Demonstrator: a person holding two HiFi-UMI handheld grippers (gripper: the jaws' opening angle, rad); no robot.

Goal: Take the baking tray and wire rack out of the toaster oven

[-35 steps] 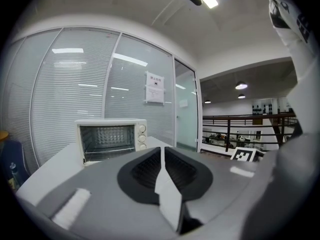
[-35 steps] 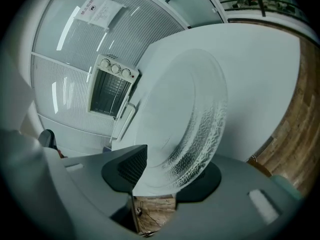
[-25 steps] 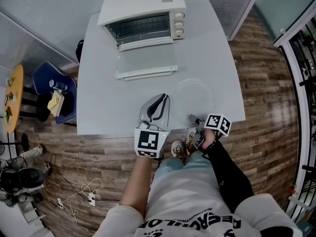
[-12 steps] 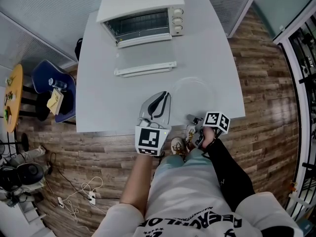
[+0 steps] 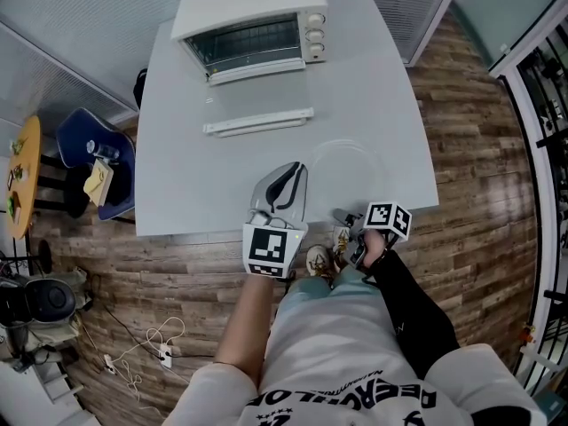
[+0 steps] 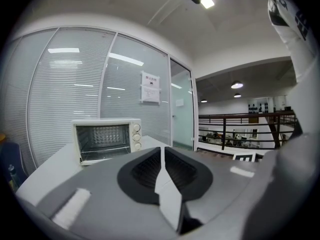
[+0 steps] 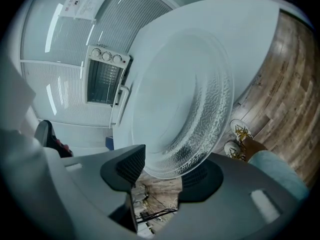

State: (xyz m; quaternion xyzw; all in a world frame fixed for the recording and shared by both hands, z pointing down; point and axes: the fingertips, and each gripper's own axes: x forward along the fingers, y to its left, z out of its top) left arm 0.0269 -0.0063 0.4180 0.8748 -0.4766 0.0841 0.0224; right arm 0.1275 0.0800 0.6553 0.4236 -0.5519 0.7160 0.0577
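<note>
- Upper left of the head view: shows the toaster oven [image 5: 251, 20] at the far end of the white table [image 5: 177, 185]. Sits a touch higher and further left in the frame than a second ago. Reads as a small shift of the head camera, not a moved oven.
- Just below it: keeps the oven door [image 5: 257, 103] dropped flat toward the person, same as before. Reveals thin bars of the wire rack [image 5: 247, 47] inside the cavity. Cannot separate the baking tray from the rack at this size. Places both, by judgement, inside the oven and untouched.
- Lower centre: finds the left gripper [image 5: 291, 176] over the near table edge, almost where it was. Shows its jaws pressed together along a thin seam in the left gripper view [image 6: 161, 156], with nothing between them. Points toward the oven, well apart from it.
- Right of that: notes a clear glass plate [image 5: 348, 165] lying on the table, no part of the task.
- Lower right: has the right gripper [image 5: 346, 215] nudged only slightly up and left. Holds its jaws well apart with the plate's near rim across the gap, not clamped on it. Cannot tell whether rim and pads touch.
- For the task: amounts to no progress, with the reach to the oven not yet begun. Calls for a long move forward and, for the left gripper, an opening first.
</note>
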